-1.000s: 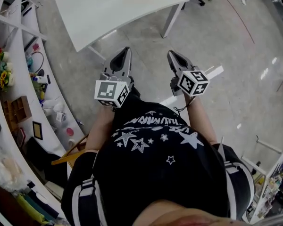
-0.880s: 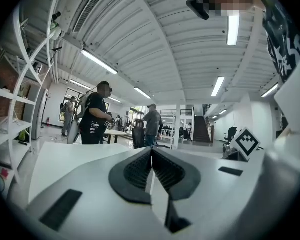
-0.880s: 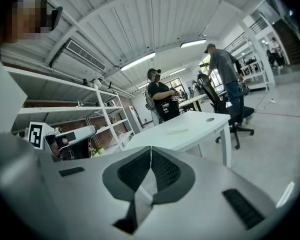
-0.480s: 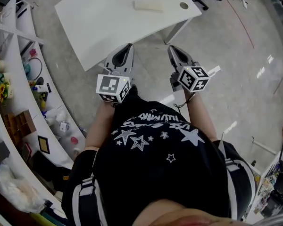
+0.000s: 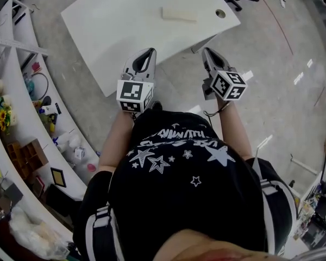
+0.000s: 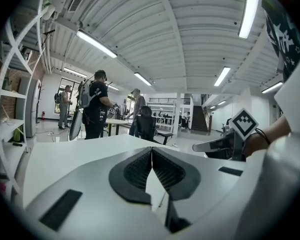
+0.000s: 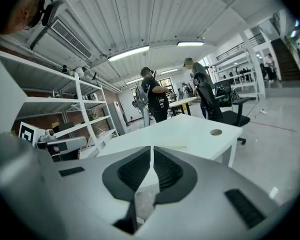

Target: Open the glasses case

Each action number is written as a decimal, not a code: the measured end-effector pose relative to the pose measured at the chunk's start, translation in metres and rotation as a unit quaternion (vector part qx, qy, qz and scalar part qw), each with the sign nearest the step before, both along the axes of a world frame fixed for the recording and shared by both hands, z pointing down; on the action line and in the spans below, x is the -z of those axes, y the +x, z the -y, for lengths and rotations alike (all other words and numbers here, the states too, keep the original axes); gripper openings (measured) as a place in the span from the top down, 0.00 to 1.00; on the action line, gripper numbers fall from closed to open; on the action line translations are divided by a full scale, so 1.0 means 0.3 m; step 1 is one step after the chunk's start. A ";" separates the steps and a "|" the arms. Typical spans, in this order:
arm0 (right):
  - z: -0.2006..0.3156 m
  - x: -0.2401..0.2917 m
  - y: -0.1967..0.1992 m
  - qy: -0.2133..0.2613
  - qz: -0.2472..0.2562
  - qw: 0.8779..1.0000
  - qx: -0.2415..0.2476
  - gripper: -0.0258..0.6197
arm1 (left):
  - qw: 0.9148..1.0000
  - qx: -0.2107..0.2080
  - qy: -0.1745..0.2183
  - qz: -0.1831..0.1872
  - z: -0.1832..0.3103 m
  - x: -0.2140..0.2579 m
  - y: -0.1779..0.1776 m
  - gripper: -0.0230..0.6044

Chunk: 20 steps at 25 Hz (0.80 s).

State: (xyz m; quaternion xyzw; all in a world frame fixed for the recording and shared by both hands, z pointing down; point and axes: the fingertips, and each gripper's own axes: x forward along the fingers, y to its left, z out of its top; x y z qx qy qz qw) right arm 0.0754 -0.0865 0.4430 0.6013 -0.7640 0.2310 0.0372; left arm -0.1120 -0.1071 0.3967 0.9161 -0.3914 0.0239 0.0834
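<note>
The glasses case (image 5: 179, 13) is a pale cream oblong lying on the far part of a white table (image 5: 114, 31); it also shows as a flat pale shape (image 7: 176, 144) in the right gripper view. My left gripper (image 5: 148, 53) hovers at the table's near edge, jaws shut and empty. My right gripper (image 5: 207, 52) is held just off the table's near right edge, also shut with nothing in it. Both are well short of the case. In the left gripper view the shut jaws (image 6: 151, 151) point across the tabletop, with the right gripper (image 6: 212, 145) beside them.
A round cable hole (image 5: 221, 13) sits near the table's right corner. White shelving (image 5: 22, 91) with small items curves along the left. People (image 7: 152, 101) and a black office chair (image 7: 222, 109) stand beyond the table. Grey floor (image 5: 271, 64) lies to the right.
The table and case have come nearer in the head view as the person walked forward. Both grippers moved ahead with the body, still shut, the left now reaching the table's edge.
</note>
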 end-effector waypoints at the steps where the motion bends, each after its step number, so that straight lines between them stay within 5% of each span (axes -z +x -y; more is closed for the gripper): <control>1: 0.014 -0.002 0.002 0.000 -0.001 1.000 -0.004 0.95 | 1.000 -0.002 -0.002 0.002 0.018 -0.009 0.001 0.94; 12: 0.036 -0.056 0.073 -0.013 0.005 1.000 -0.017 0.95 | 0.999 -0.024 -0.023 0.004 0.094 -0.070 0.087 0.94; 20: 0.217 -0.037 0.144 0.001 -0.006 1.000 0.008 0.95 | 0.999 -0.005 -0.021 0.025 0.204 -0.086 0.164 0.94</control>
